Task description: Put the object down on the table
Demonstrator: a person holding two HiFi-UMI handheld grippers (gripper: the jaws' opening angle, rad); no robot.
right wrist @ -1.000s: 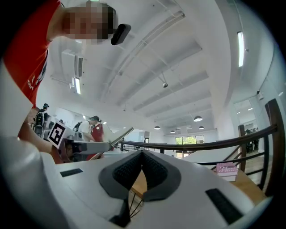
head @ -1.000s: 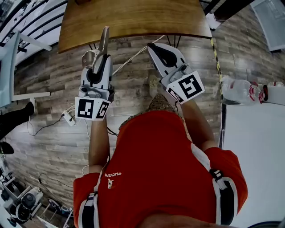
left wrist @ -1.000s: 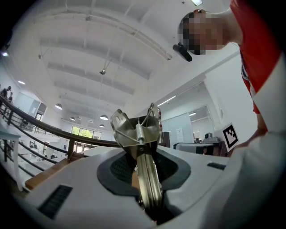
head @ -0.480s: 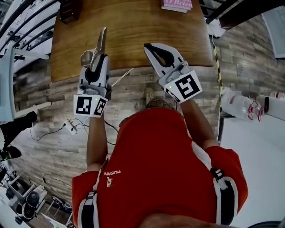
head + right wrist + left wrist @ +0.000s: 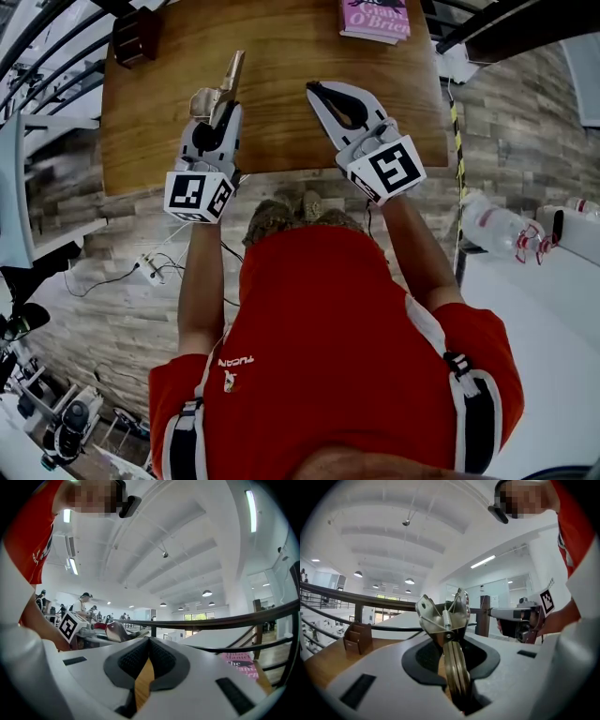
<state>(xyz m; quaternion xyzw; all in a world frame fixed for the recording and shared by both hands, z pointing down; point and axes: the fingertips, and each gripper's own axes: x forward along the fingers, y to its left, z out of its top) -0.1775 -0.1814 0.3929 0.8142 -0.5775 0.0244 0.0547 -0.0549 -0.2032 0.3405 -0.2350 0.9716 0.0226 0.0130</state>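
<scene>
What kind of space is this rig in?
Probably a big open hall or lab: high white ceiling with pendant lamps, dark railing, wooden table on plank floor.

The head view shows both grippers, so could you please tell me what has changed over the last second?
Both grippers moved forward, from above the floor to above the table. A pink book came into view. The left gripper stays clamped on the metal tool; the right gripper stays shut and empty.

Brass-toned metal spring tool [image 5: 225, 80], two flat handles pinched together in the left hand-held gripper [image 5: 217, 111], hinged sprung head pointing far, over the wooden desk's [image 5: 281, 112] near-left area.
</scene>
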